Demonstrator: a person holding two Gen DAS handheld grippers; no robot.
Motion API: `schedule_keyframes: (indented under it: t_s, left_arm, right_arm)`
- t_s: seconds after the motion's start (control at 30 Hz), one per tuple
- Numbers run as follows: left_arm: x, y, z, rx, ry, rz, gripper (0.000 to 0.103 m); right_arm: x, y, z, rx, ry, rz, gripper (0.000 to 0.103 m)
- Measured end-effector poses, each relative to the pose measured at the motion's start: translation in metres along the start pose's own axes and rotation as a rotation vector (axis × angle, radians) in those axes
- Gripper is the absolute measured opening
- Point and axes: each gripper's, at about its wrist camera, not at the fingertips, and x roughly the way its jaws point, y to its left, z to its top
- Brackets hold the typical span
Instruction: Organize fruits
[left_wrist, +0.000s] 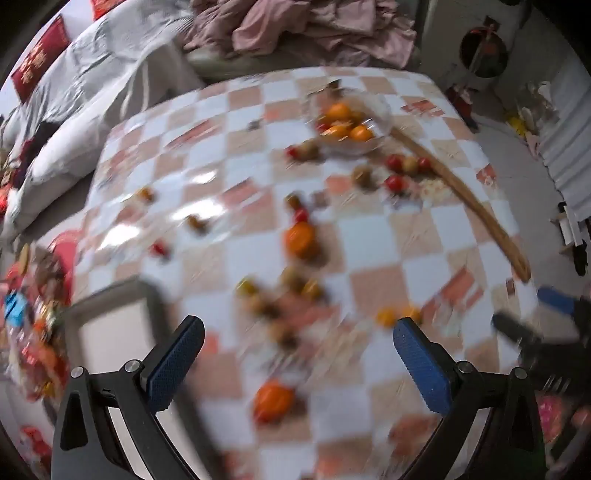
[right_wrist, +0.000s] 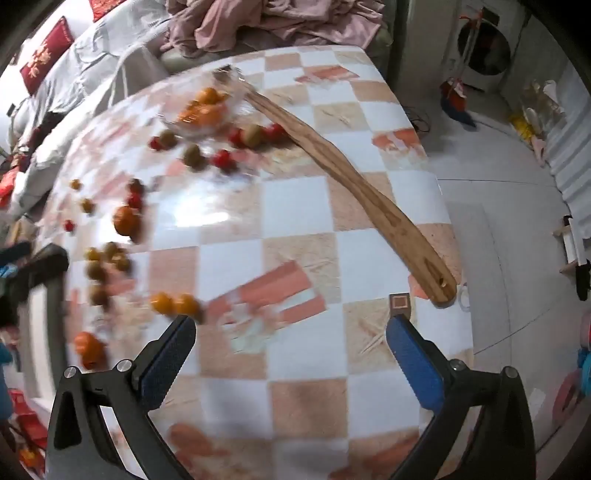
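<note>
Fruits (left_wrist: 300, 239) lie scattered ahead of both wide-open, empty grippers (left_wrist: 298, 334) (right_wrist: 290, 330).

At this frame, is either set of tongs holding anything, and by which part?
Nothing is held. The left tongs and right tongs both stand open and empty above the checkered tablecloth.

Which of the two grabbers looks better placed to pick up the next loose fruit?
Probably the left gripper: open, with an orange between its fingers. The right gripper, also open, faces mostly bare tablecloth; fruit lies off to its left.
</note>
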Motion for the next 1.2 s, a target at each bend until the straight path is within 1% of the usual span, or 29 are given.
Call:
schedule_keyframes:
  t_s: [0.07,0.2,0.27,0.3,0.37,0.43,0.53,0.6,0.67,0.77,0.83,0.87,1.0,1.2]
  left_arm:
    - [-0.016,0.017,-0.014,-0.04,0.015,0.021,0.103]
    - [-0.041,0.046,-0.035,-0.07,0.045,0.058,0.103]
    - [-0.053,0.06,-0.04,-0.091,0.04,0.04,0.103]
    - [-0.058,0.065,-0.041,-0.089,0.04,0.03,0.103]
    - [-0.064,0.074,-0.043,-0.059,0.04,0.04,0.103]
    - [-0.073,0.084,-0.044,-0.035,0.034,0.043,0.103]
    - [-0.082,0.096,-0.046,-0.013,0.038,-0.006,0.103]
    - [-0.086,0.099,-0.048,0.017,0.025,-0.002,0.103]
    - [-0.087,0.1,-0.051,0.039,0.019,0.009,0.103]
    - [-0.095,0.104,-0.051,0.024,0.004,-0.021,0.103]
    - [-0.098,0.105,-0.05,0.016,-0.009,-0.02,0.103]
    - [-0.1,0.104,-0.049,0.009,-0.014,-0.018,0.103]
    - [-0.107,0.099,-0.045,-0.009,-0.037,-0.035,0.103]
    - [-0.109,0.087,-0.046,-0.009,-0.036,-0.029,0.103]
  right_arm:
    - [-0.014,0.011,0.004,-0.013,0.027,0.017,0.103]
    - [-0.035,0.035,0.007,-0.058,0.054,0.038,0.103]
    - [-0.046,0.047,0.006,-0.065,0.074,0.055,0.103]
    - [-0.051,0.051,0.005,-0.062,0.077,0.07,0.103]
    - [-0.061,0.061,0.004,-0.047,0.069,0.092,0.103]
    - [-0.072,0.07,0.001,-0.019,0.05,0.058,0.103]
    - [-0.088,0.084,-0.006,0.004,0.035,0.029,0.103]
    - [-0.096,0.089,-0.009,0.028,0.028,0.019,0.103]
    - [-0.102,0.091,-0.015,0.082,0.028,0.021,0.103]
    - [-0.105,0.09,-0.021,0.125,0.053,0.022,0.103]
    - [-0.105,0.09,-0.022,0.136,0.072,0.053,0.103]
    - [-0.106,0.09,-0.022,0.136,0.076,0.058,0.103]
    - [-0.114,0.095,-0.017,0.077,0.068,0.018,0.103]
    - [-0.119,0.097,-0.012,0.018,0.075,0.011,0.103]
